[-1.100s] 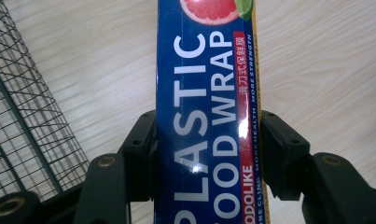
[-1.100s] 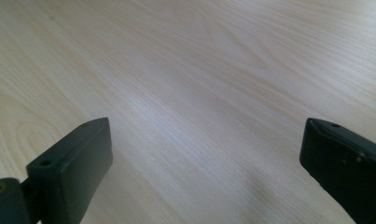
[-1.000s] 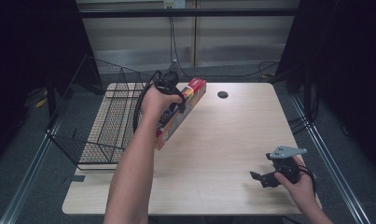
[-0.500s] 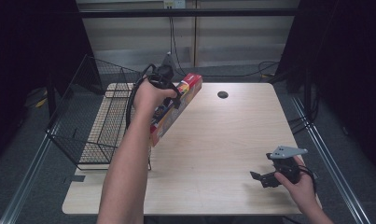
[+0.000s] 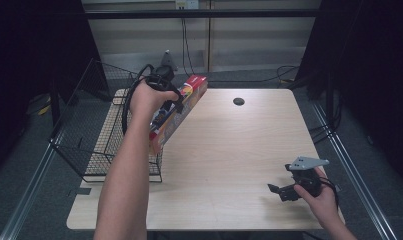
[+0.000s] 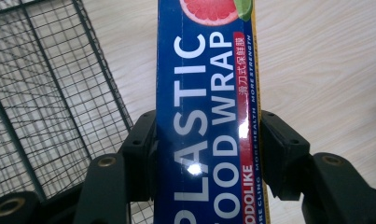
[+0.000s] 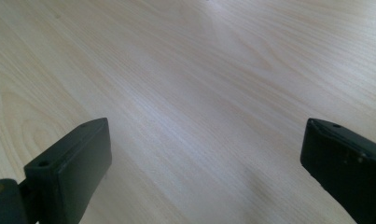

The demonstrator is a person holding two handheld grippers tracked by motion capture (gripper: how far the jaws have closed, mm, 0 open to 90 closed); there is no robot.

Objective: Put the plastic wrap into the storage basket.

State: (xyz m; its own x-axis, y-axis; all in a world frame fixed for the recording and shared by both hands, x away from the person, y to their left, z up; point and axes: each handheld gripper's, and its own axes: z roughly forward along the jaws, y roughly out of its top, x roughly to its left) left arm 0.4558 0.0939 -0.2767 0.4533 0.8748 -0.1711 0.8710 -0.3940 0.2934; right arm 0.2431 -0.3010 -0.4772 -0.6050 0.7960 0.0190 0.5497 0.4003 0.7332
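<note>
High view, going from left to right: the wire basket (image 5: 109, 135) sits at the table's left edge, and the left gripper (image 5: 175, 102) is now above the basket's right wall with the plastic wrap box (image 5: 181, 112) clamped in its jaws. A second ago that hand was farther right and lower, over the bare wood; half a second ago it had drifted toward the basket; now it has shifted again to the left and lifted a little. The box is tilted, its red end up and away from the person, its lower end hanging over the basket's near right corner, clear of the table (image 5: 229, 150).

In the left gripper view the two black jaws press on the long sides of the box (image 6: 206, 121), which runs straight out between them, with the basket mesh (image 6: 50, 107) below to the left and wood to the right. The grip looks firm and centred.

My reading is that the box is being carried to the basket and is close to the drop: what remains is to get its low end past the rim and lay it down inside.

Far right, the right gripper (image 5: 279, 191) rests near the table's front right corner, where it was a second ago, jaws spread wide with nothing but wood between them.
</note>
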